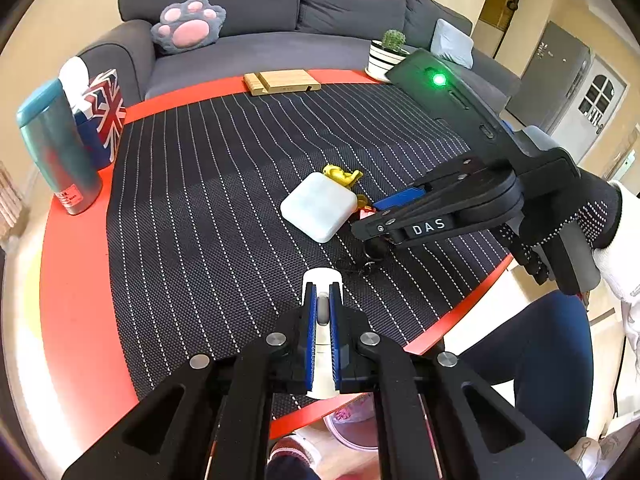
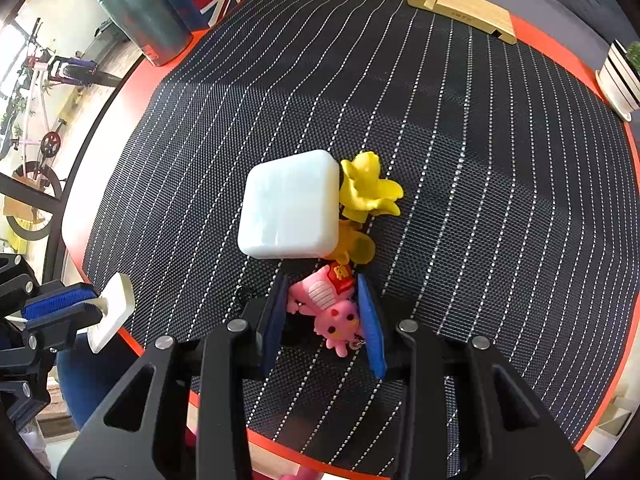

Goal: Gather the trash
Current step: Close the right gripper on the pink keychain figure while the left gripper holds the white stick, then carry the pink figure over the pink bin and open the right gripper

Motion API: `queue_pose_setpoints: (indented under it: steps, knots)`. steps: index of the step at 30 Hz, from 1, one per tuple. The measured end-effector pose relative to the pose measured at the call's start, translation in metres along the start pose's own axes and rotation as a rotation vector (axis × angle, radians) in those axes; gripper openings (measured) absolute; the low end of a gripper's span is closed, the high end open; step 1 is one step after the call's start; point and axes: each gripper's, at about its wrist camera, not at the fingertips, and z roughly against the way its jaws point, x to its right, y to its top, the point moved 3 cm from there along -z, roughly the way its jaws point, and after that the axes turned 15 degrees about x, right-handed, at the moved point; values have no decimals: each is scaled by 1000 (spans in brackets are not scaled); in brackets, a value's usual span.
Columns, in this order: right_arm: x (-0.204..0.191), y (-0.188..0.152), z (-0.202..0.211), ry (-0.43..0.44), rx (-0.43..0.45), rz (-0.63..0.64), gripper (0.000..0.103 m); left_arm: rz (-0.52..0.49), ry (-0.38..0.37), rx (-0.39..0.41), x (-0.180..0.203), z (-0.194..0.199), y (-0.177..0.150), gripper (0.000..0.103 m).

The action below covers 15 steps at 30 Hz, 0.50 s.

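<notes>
My left gripper point(image 1: 323, 292) is shut on a flat white plastic piece point(image 1: 322, 344) above the near table edge; it also shows in the right wrist view point(image 2: 114, 308). My right gripper point(image 2: 322, 292) is open, low over the mat, with a pink toy figure keychain point(image 2: 332, 304) between its jaws. Just beyond lie a white square box point(image 2: 290, 204) and a yellow toy point(image 2: 368, 188). In the left wrist view the right gripper point(image 1: 372, 216) sits beside the white box point(image 1: 320, 206) and the yellow toy point(image 1: 342, 175).
A black striped mat point(image 1: 224, 184) covers the round red table point(image 1: 76, 280). A teal tumbler point(image 1: 56, 148), a Union Jack tin point(image 1: 105, 114), a wooden stand point(image 1: 282, 82) and a potted cactus point(image 1: 386, 56) stand along the far rim. A grey sofa point(image 1: 256, 12) is behind.
</notes>
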Motion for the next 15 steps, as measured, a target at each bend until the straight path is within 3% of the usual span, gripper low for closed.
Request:
queue_pose_setpoints:
  steps: [15]
  knots:
    - [4,-19,87,42,205,-28,35,13,20,62,20,16,6,6]
